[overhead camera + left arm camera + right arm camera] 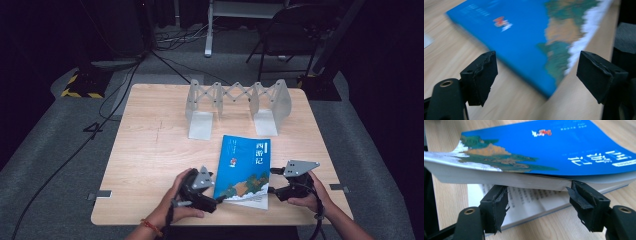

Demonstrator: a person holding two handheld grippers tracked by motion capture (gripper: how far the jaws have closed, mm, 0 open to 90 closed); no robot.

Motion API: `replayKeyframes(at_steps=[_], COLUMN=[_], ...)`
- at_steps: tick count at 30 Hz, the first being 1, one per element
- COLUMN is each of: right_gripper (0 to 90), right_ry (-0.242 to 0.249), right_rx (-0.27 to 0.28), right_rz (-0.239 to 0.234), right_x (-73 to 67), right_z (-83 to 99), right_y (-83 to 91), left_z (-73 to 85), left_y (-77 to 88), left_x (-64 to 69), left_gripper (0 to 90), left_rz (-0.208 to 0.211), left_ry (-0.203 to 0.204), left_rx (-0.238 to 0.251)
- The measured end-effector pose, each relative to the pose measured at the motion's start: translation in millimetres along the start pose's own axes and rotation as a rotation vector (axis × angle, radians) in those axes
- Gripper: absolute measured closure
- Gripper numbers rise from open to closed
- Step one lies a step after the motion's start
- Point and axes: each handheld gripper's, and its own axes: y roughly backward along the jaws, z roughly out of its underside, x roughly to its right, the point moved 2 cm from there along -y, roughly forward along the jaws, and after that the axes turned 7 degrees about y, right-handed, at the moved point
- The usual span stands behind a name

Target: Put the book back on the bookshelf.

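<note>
A blue paperback book (244, 167) with a landscape picture and white characters on its cover lies near the front of the wooden table (150, 160). My left gripper (216, 199) sits at the book's near left corner. In the left gripper view its jaws stand open (536, 72), and the blurred book (524, 37) has its corner just ahead of the gap. My right gripper (273, 180) is at the book's right edge. In the right gripper view it is open (539, 202), its jaws under a raised wad of pages and cover (554, 145), with printed pages (524, 197) showing below.
A pale folding book rack (235, 102) with scissor links and two end plates stands at the back middle of the table. Bare wood lies to the left of the book. Cables cross the grey floor (60, 150), and a dark chair (295, 30) stands beyond the table.
</note>
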Motion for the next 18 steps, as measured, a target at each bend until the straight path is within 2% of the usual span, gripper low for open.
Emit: replayKeyframes(at_steps=[1, 3, 4, 7, 8, 9, 11, 12, 13, 15, 16, 17, 18], right_gripper=[31.8, 31.5, 31.5, 31.0, 31.0, 30.8, 30.2, 29.9, 29.9, 29.6, 29.5, 29.6, 29.5], right_ry=[-0.006, -0.009, -0.009, -0.023, -0.026, -0.028, -0.016, -0.018, -0.023, -0.021, -0.021, -0.022, -0.026], right_rx=[0.005, 0.011, 0.011, 0.027, 0.035, 0.037, 0.035, 0.037, 0.043, 0.045, 0.046, 0.046, 0.049], right_rz=[0.001, 0.002, 0.002, 0.013, 0.017, 0.021, 0.031, 0.029, 0.029, 0.029, 0.03, 0.032, 0.033], right_x=[0.4, 1.3, 1.3, 2.4, 2.7, 2.7, 2.5, 3.0, 3.5, 3.8, 3.7, 3.6, 3.7], right_z=[-1.1, -4.7, -4.7, -10.6, -12.3, -14.1, -17.3, -17.9, -18.7, -19.2, -19.3, -19.4, -19.4], right_y=[0.4, 0.8, 0.8, 1.1, 1.3, 1.3, 0.2, 0.0, -0.6, -0.7, -0.9, -1.1, -1.2], left_z=[-3.4, -9.4, -9.4, -15.6, -16.2, -17.0, -19.2, -20.4, -20.9, -20.2, -19.5, -18.7, -18.0], left_y=[-7.9, -22.0, -22.0, -40.2, -44.8, -49.6, -52.7, -54.1, -54.5, -56.2, -55.2, -53.7, -51.5], left_x=[10.5, 25.1, 25.1, 40.0, 43.0, 45.7, 46.4, 45.9, 44.0, 38.6, 35.4, 32.9, 31.0], left_gripper=[17.6, 19.0, 20.0, 20.4, 20.8, 20.5, 22.4, 25.2, 31.2, 38.2, 47.1, 51.3, 54.6], left_rz=[0.005, 0.039, 0.039, 0.049, 0.043, 0.0, -0.007, -0.04, -0.055, -0.078, -0.102, -0.083, -0.072], left_ry=[-0.029, -0.048, -0.048, -0.072, -0.076, -0.078, -0.063, -0.056, -0.057, -0.027, -0.026, -0.015, -0.037], left_rx=[-0.01, -0.014, -0.014, -0.025, -0.035, -0.036, -0.007, 0.0, 0.0, -0.004, -0.001, 0.002, 0.013])
